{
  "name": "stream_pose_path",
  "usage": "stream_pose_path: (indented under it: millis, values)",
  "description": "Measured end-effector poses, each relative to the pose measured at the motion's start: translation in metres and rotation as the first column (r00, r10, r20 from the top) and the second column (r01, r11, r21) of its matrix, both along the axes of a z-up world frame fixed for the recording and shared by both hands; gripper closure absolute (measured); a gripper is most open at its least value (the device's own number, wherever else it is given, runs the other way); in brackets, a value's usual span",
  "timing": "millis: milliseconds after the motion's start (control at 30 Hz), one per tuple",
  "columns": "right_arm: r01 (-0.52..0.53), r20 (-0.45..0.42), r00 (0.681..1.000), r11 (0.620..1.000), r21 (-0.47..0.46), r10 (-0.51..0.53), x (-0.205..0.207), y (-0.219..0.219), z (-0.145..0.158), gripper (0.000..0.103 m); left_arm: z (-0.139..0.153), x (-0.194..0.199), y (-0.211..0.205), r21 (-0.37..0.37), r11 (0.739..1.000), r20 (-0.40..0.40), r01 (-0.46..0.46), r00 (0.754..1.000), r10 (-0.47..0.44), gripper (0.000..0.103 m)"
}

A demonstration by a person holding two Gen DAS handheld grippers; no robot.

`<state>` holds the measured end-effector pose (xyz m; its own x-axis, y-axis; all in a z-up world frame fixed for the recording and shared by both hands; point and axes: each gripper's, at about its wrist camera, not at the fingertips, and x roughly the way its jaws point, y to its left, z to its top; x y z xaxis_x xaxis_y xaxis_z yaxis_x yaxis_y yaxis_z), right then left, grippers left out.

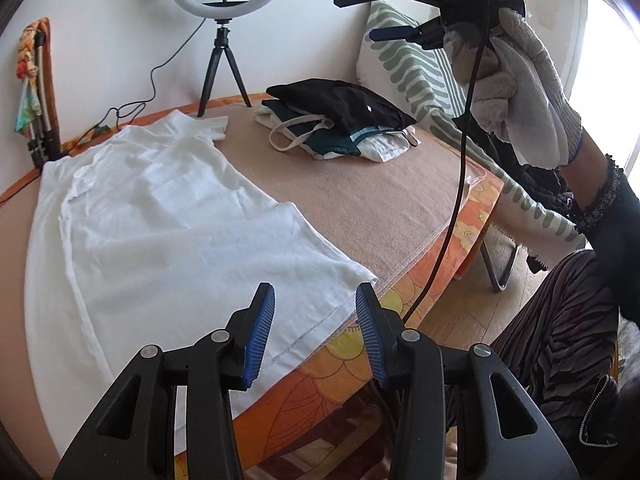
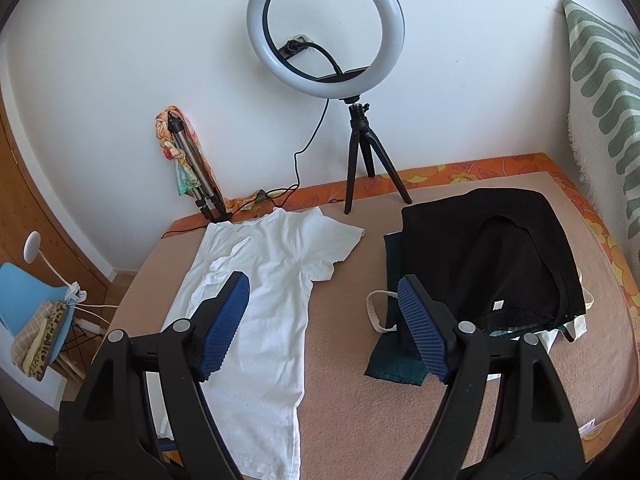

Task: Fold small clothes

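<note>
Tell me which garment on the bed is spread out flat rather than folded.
The white T-shirt, lying open on the left of the bed. The black garment and those under it sit folded in a stack on the right.

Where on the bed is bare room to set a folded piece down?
Free: the tan strip between the white T-shirt and the pile of clothes, and the near corner in front of the pile. Crowded: the far edge, with the ring light tripod and its cable.

White ring light (image 2: pixel 325 28) on black tripod (image 2: pixel 366 160), standing at the wall. Left of it, folded grey tripod (image 2: pixel 196 172) wrapped in colourful cloth. Right of it, green-and-white striped cushion (image 2: pixel 604 92). Far left, blue chair (image 2: pixel 24 300).
</note>
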<state>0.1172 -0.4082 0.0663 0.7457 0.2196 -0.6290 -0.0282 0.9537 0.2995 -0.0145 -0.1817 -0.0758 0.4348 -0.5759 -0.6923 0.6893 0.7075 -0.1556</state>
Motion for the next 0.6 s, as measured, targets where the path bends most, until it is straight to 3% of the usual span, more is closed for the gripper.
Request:
stream_pose_path:
  millis: [267, 433, 600]
  values:
    - [0.058, -0.035, 0.998, 0.993, 0.098, -0.055, 0.011, -0.041, -0.018, 0.023, -0.019, -0.004, -0.057, 0.095, 0.989, -0.004, 0.110, 0.994, -0.110, 0.061]
    - [0.066, -0.061, 0.997, 0.984, 0.168, -0.056, 0.022, -0.050, -0.031, 0.023, -0.032, 0.003, -0.077, 0.137, 0.984, -0.009, 0.111, 0.994, -0.110, 0.061]
    - [0.073, -0.072, 0.995, 0.985, 0.156, -0.063, 0.029, -0.050, -0.038, 0.023, -0.044, 0.009, -0.080, 0.162, 0.983, -0.027, 0.087, 0.996, -0.084, 0.061]
